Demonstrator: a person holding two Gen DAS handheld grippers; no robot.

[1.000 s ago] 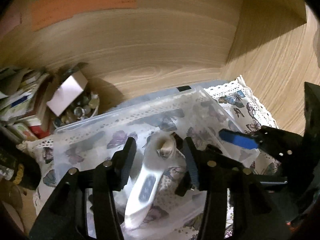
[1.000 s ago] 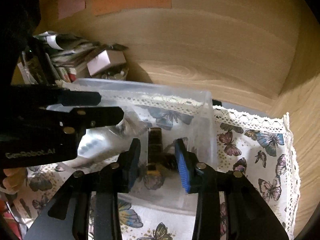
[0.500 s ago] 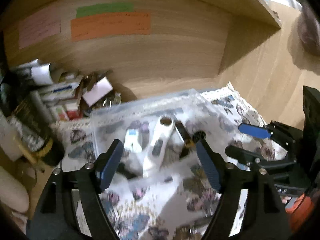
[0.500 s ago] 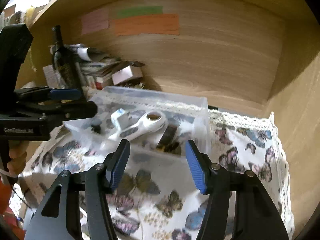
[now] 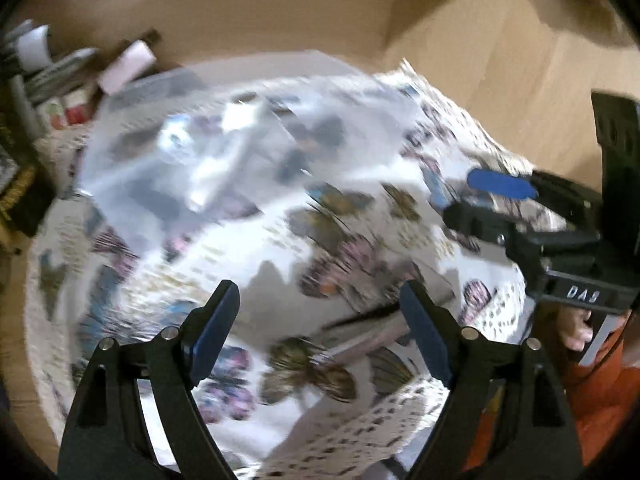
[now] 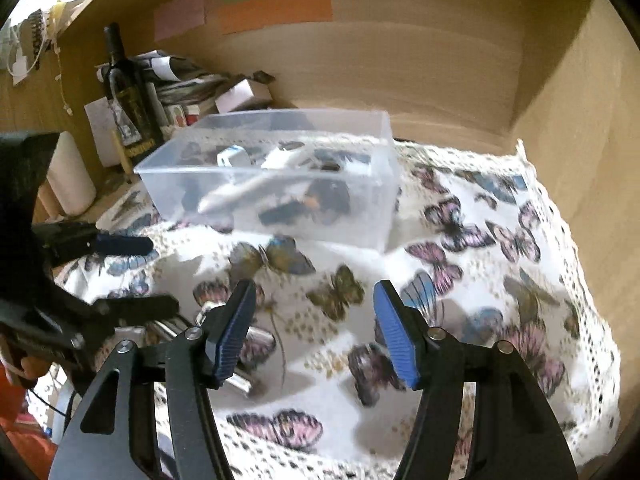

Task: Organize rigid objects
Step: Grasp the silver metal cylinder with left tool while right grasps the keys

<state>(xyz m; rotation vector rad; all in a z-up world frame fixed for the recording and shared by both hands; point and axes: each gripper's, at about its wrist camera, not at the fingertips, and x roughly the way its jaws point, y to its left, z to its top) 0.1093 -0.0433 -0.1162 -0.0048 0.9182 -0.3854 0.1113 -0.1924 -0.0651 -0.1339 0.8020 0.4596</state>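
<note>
Left tool: the left tool (image 5: 316,320) hangs over the near part of the butterfly cloth (image 6: 500,248); its jaws stand wide and are opening, with only cloth showing between them. This view is heavily blurred.
Right tool: the right tool (image 6: 314,326) also has its jaws apart and opening, nothing between the blue pads (image 6: 394,338); it sits over the cloth, nearer than the bin.
Clear bin: a clear plastic bin (image 6: 276,204) stands on the cloth toward the back-left part of the surface, close to the wooden back wall (image 6: 400,60).
Bin contents: a long white device (image 6: 248,188) lies slanted inside, a small white and blue box (image 6: 232,157) behind it, and dark items (image 6: 320,200) toward the right end; their exact kind cannot be told.
Loose item: a shiny metal object (image 6: 248,344) lies on the cloth at the near-left, partly behind the right tool's left finger.
Left edge: a dark bottle (image 6: 128,96), a stack of papers and boxes (image 6: 188,84) and a white cylinder (image 6: 74,176) stand beside the bin.
Wall: coloured paper notes (image 6: 276,10) are stuck on the back wall.
Person: a hand (image 5: 576,326) grips the right tool's handle.
</note>
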